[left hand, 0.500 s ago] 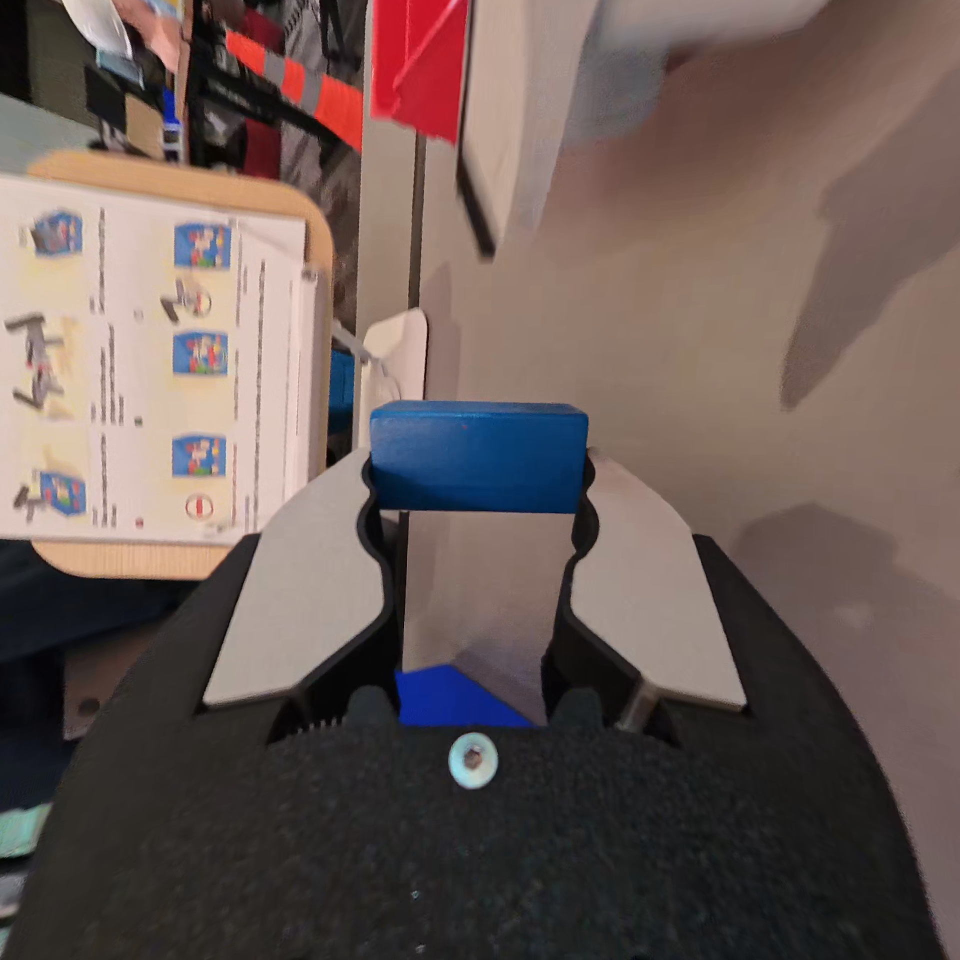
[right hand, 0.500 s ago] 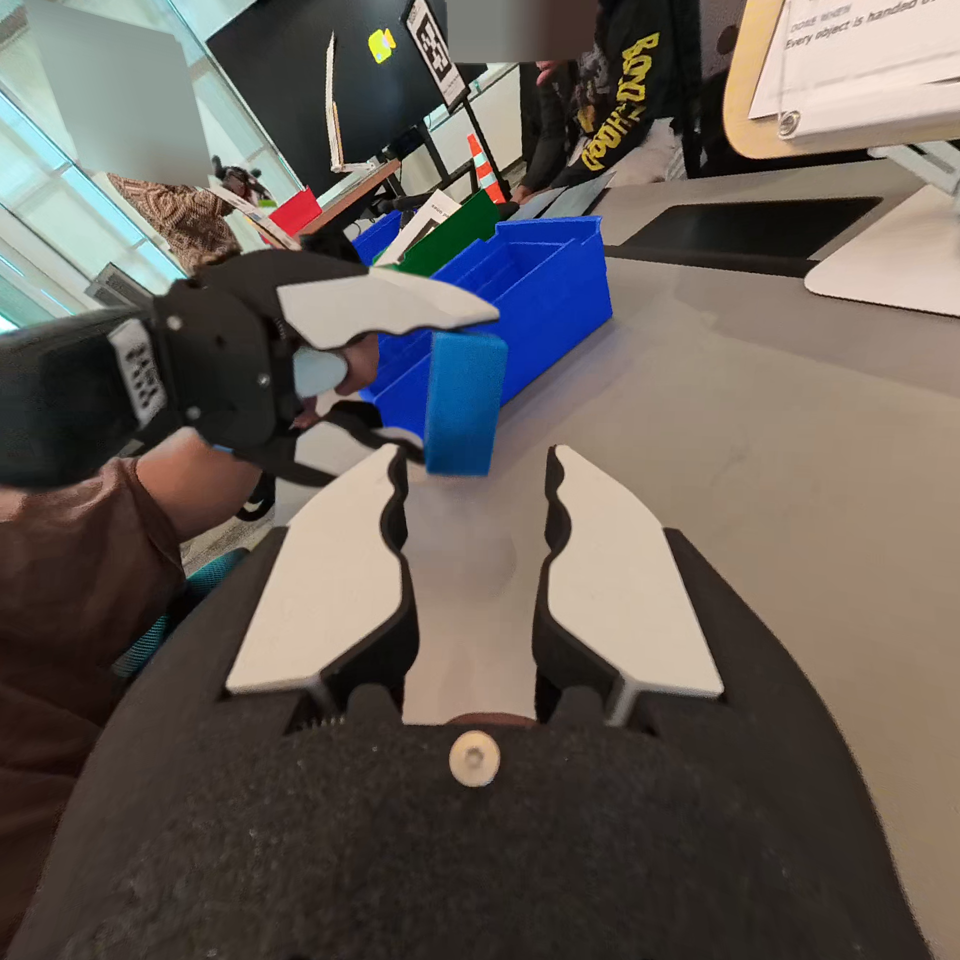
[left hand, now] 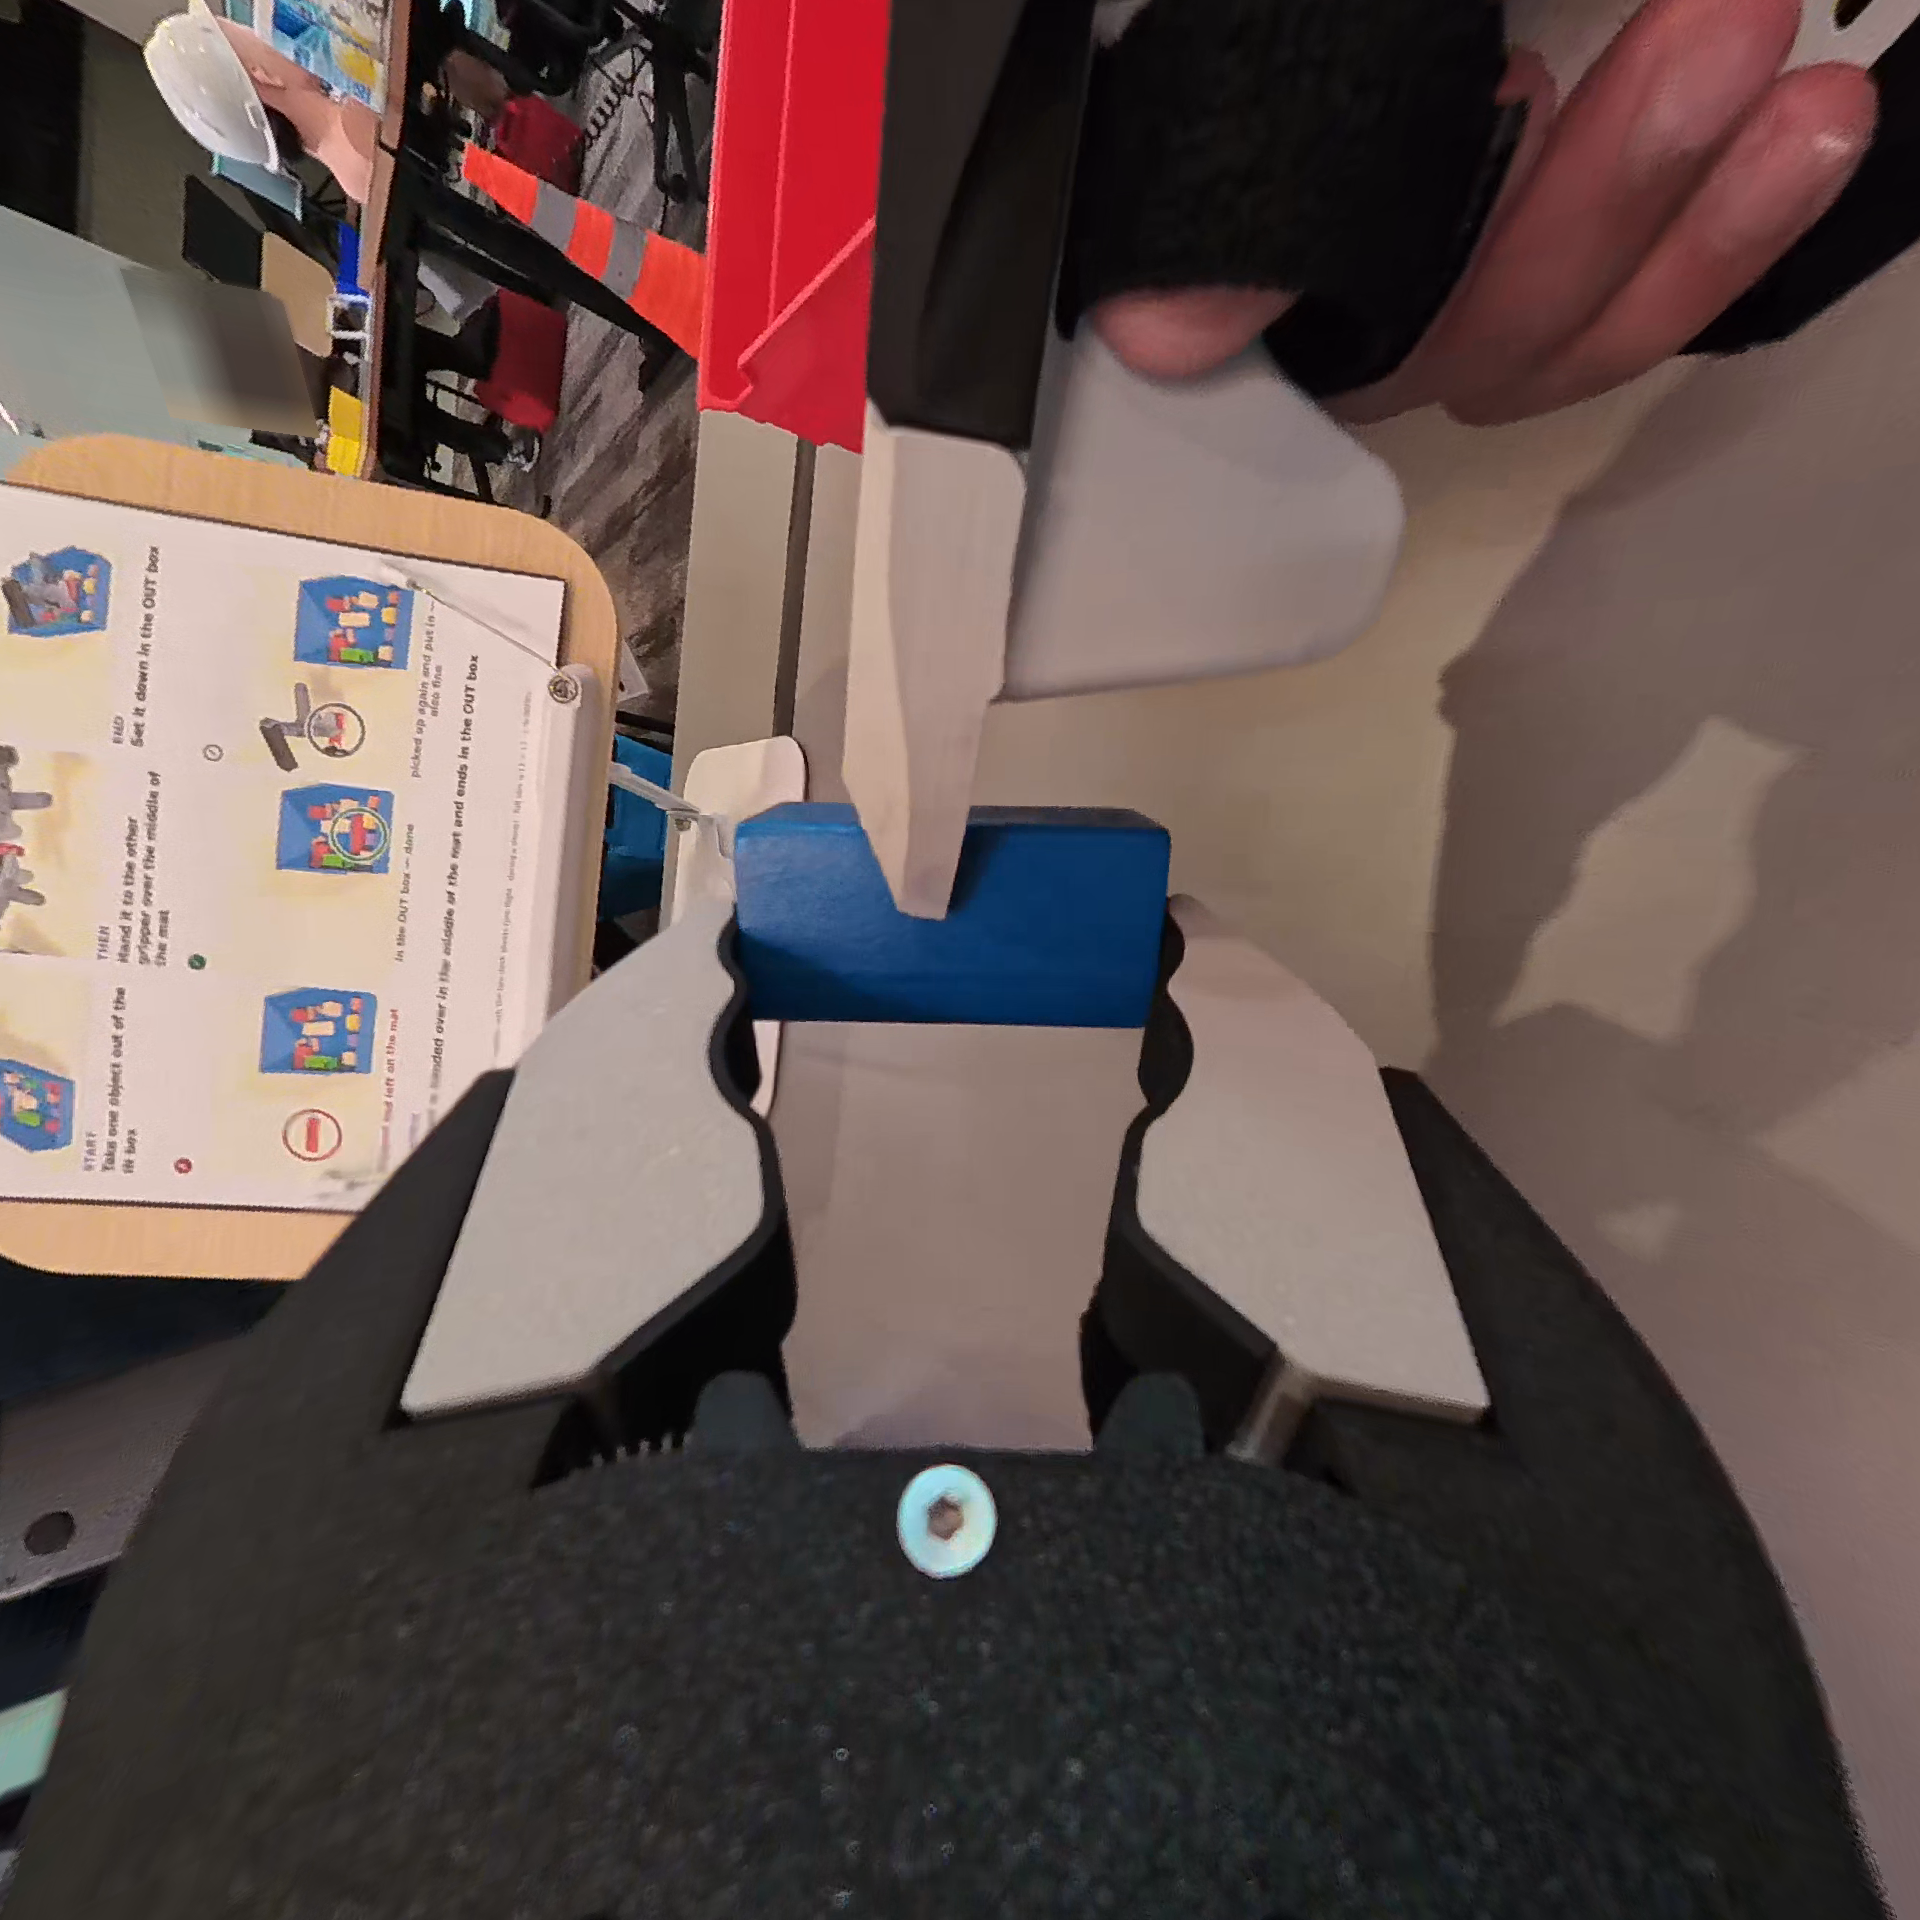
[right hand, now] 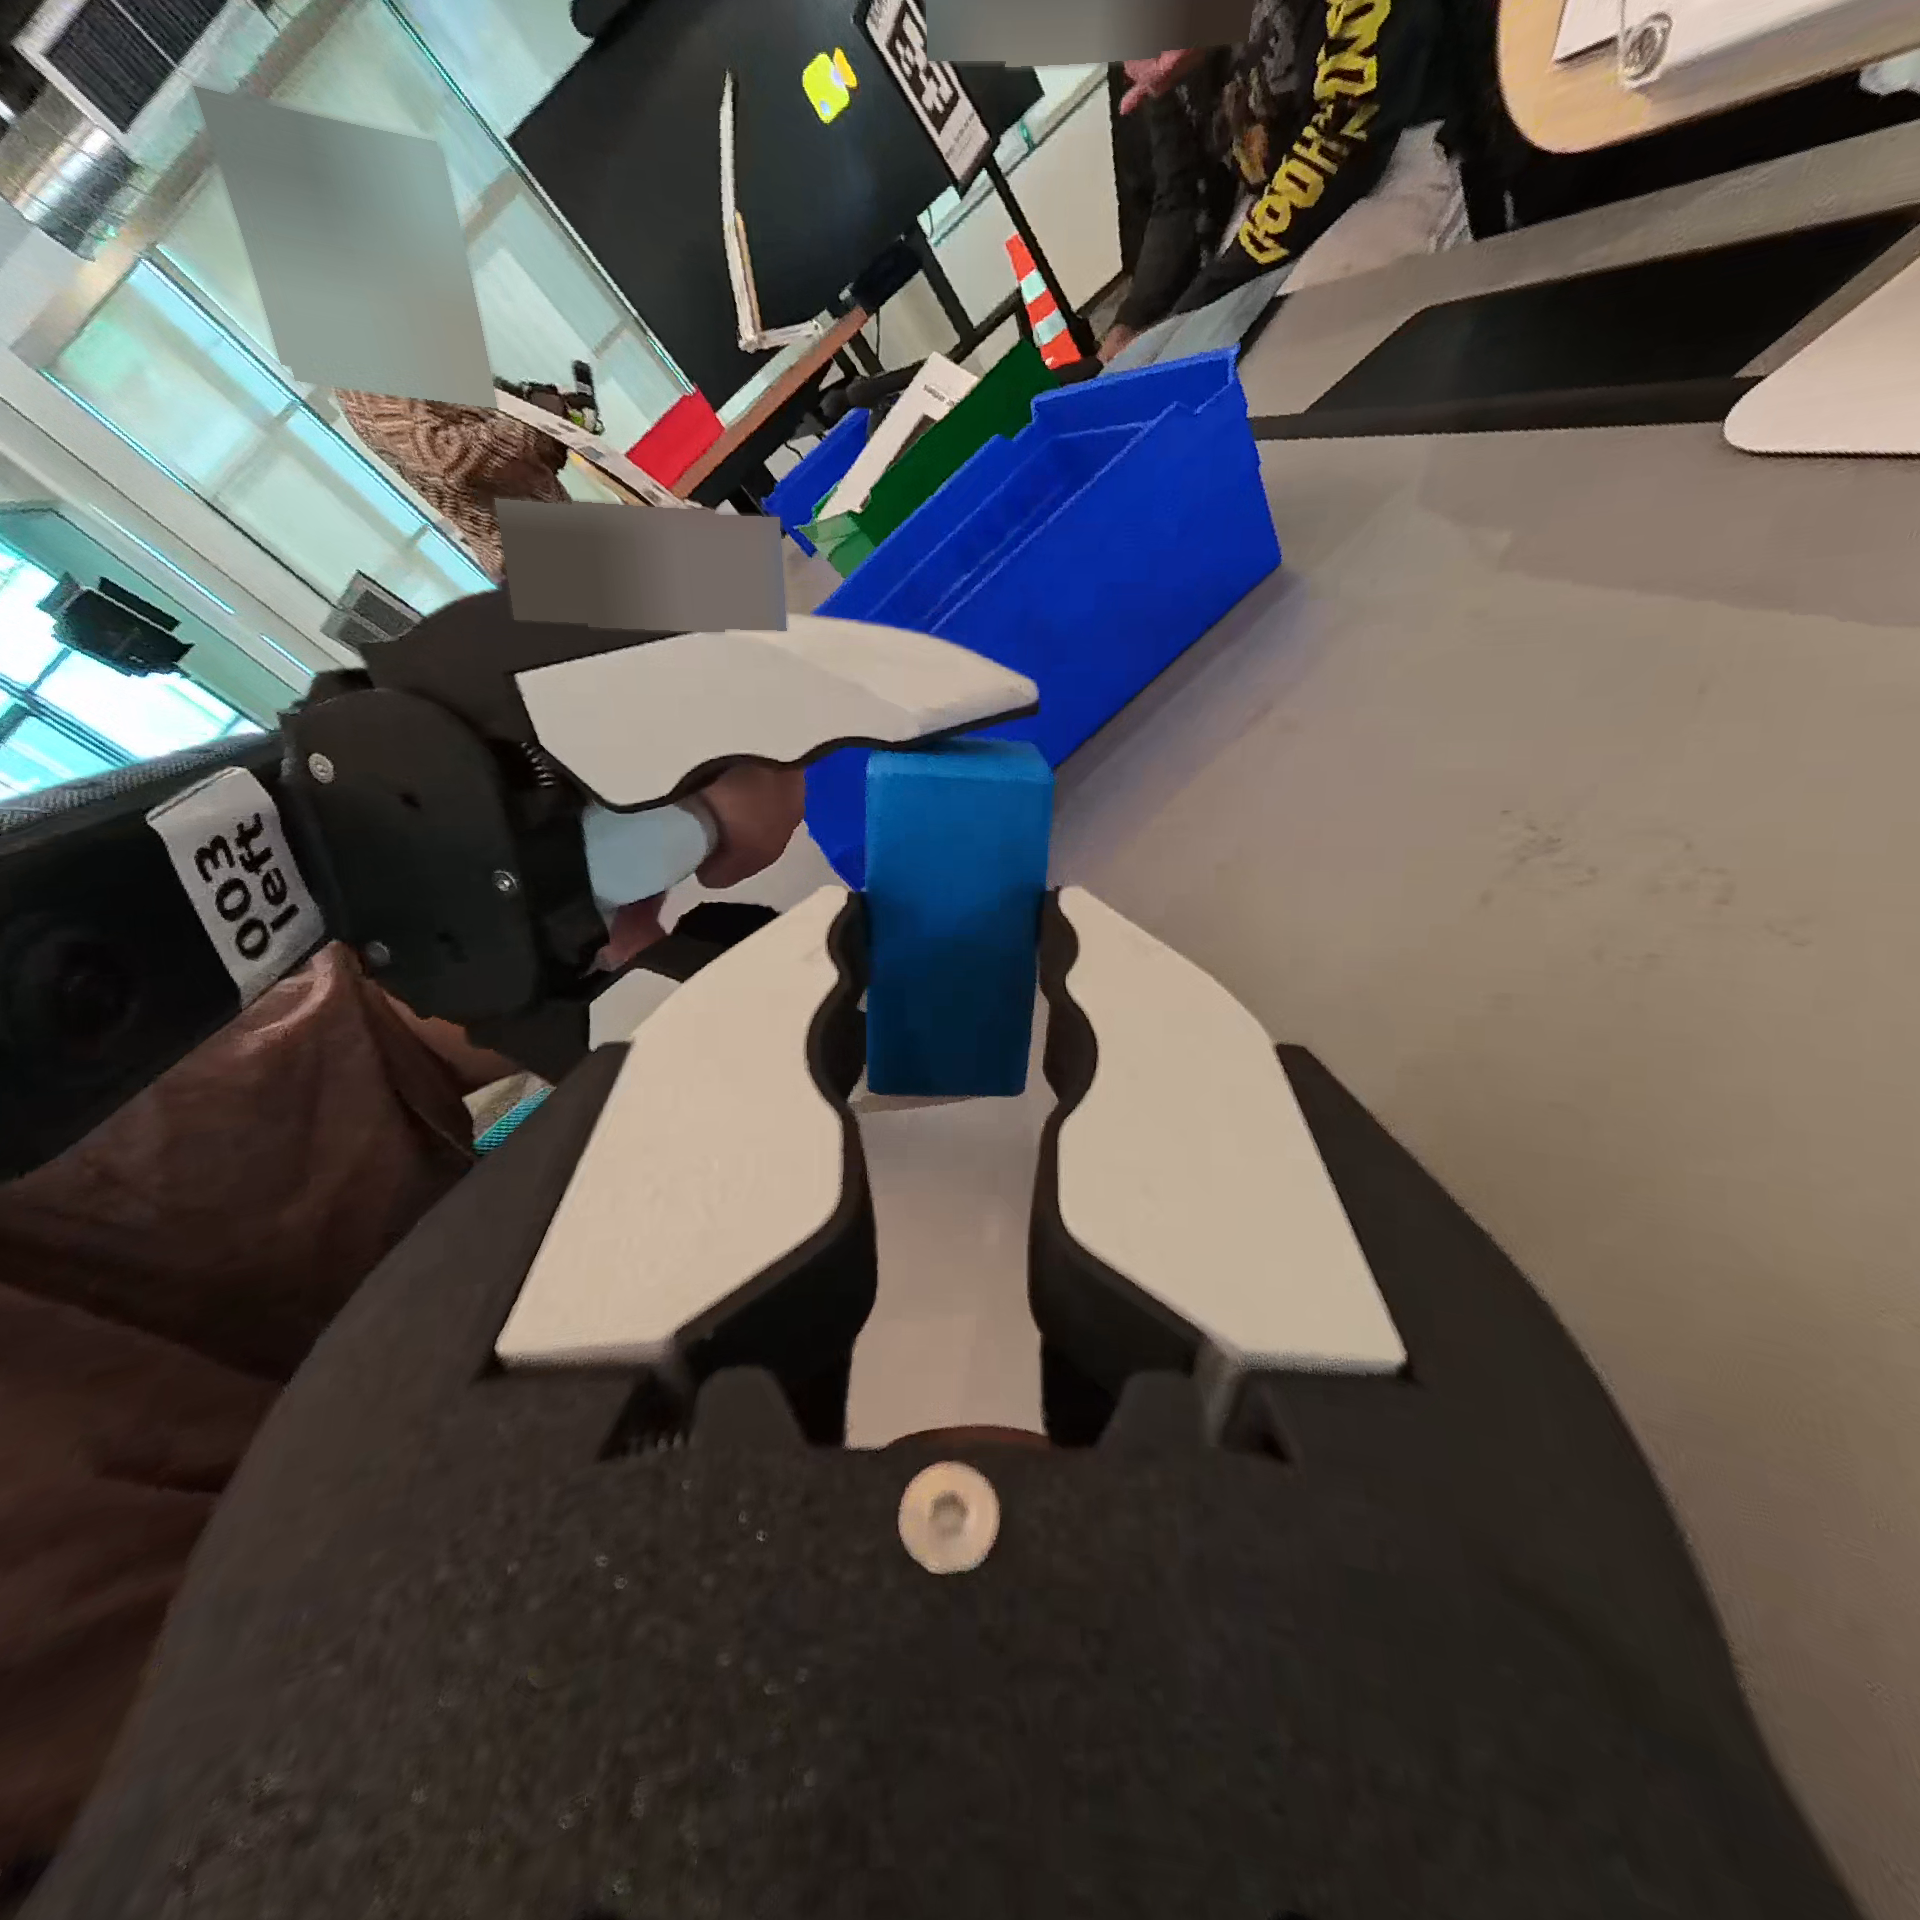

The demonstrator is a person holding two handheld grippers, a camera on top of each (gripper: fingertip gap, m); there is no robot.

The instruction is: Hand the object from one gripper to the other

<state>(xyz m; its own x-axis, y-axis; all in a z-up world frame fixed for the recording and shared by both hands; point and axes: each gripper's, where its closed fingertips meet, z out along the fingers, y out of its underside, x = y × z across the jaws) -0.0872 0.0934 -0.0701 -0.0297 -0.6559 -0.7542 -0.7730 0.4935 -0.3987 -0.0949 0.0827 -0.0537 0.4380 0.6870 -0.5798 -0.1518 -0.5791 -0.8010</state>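
Right now, from the left wrist view, the left gripper (left hand: 951,935) is clamping the block (left hand: 1039,935) by its ends above the table (left hand: 1558,831), jaws tight on it. From the right wrist view, the right gripper (right hand: 951,987) is straddling the block (right hand: 951,935), jaws touching or nearly touching; I cannot tell whether they are gripping. If the left lets go too early, it could drop.

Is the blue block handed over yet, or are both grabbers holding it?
Halfway. Done: the left gripper has lifted the blue block above the grey table. In hand: the right gripper has its fingers around the block's sides and looks shut on it, while the left one clamps its ends. Left: the left gripper must let go and pull away.
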